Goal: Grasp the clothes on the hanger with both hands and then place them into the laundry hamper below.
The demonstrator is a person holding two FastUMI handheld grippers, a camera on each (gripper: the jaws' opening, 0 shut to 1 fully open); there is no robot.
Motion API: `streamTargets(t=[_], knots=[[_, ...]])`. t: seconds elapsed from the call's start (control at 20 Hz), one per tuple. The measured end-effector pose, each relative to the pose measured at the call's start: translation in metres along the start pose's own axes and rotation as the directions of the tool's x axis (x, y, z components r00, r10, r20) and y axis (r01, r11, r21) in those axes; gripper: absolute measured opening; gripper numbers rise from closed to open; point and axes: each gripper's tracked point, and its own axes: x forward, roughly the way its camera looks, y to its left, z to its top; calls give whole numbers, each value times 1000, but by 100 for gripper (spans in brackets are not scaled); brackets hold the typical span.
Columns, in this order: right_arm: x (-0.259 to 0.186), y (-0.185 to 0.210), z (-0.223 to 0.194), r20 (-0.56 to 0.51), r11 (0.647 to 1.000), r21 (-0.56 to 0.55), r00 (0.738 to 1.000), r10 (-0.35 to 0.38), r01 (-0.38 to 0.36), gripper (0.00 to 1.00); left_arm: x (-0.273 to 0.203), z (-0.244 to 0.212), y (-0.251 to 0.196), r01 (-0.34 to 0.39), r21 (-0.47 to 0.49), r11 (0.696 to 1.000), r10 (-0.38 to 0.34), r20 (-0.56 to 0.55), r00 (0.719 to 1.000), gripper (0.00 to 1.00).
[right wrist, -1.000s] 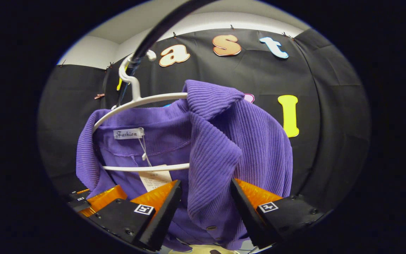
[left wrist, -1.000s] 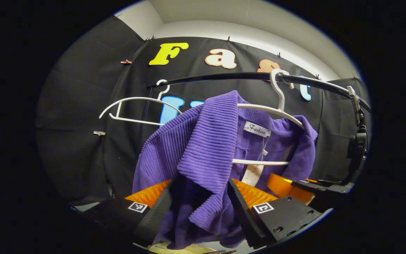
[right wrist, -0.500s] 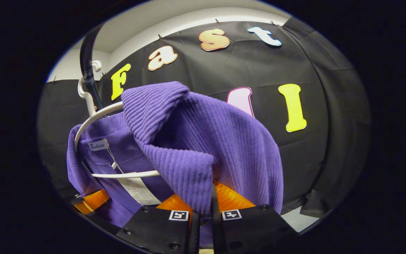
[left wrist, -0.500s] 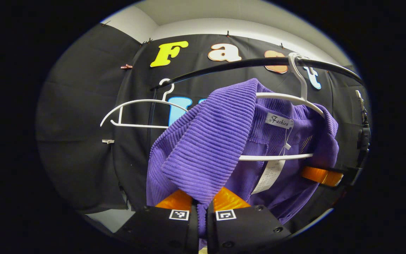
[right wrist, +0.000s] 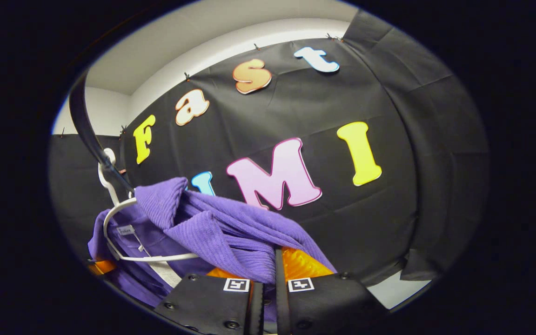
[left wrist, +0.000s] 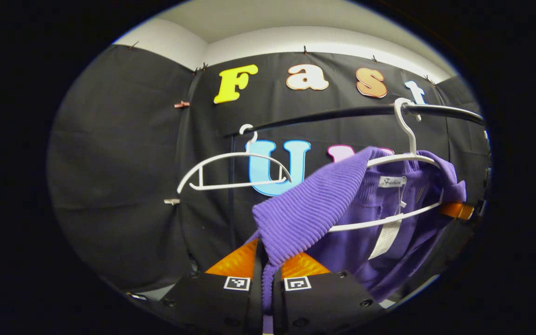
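Note:
A purple ribbed jacket (left wrist: 324,209) hangs on a white hanger (left wrist: 403,158) hooked over a black rail (left wrist: 342,113). My left gripper (left wrist: 265,272) is shut on the jacket's collar flap, which stretches from the hanger down to its fingers. In the right gripper view the same jacket (right wrist: 221,232) drapes off the white hanger (right wrist: 114,209), and my right gripper (right wrist: 268,270) is shut on its other front edge. The right gripper's fingers (left wrist: 456,210) appear past the jacket's far side in the left gripper view. The hamper is out of sight.
A second, bare white hanger (left wrist: 233,167) hangs on the rail to the left of the jacket. The black rail (right wrist: 89,135) curves close overhead in the right gripper view. Black cloth walls surround the booth on all sides, with pale floor (right wrist: 396,291) below.
Both grippers went from open around the jacket's front edges to shut on them. Both then pulled back and apart, stretching the cloth away from the hanger.

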Motion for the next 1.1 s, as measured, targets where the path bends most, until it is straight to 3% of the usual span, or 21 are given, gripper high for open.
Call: streamTargets(t=[0.2,0.35,0.4,0.55,0.8,1.1], knots=[[-1,1,14,15,999,38,1000,9,-9,15,5,37,19,-42,67,997,34,116,993,12],[-7,10,15,16,998,53,999,28,-29,15,26,50,32,-36,130,991,14,164,986,12],[-9,14,15,13,998,52,999,39,-40,10,34,52,36,-31,147,989,5,174,985,11],[-12,24,27,41,997,38,997,65,-66,14,64,46,47,-20,167,986,-11,179,984,12],[-1,23,29,38,996,51,997,72,-74,14,101,-1,45,93,34,995,-96,73,993,12],[34,22,33,63,994,76,995,73,-77,14,132,-42,39,160,-35,986,-161,-15,987,12]])
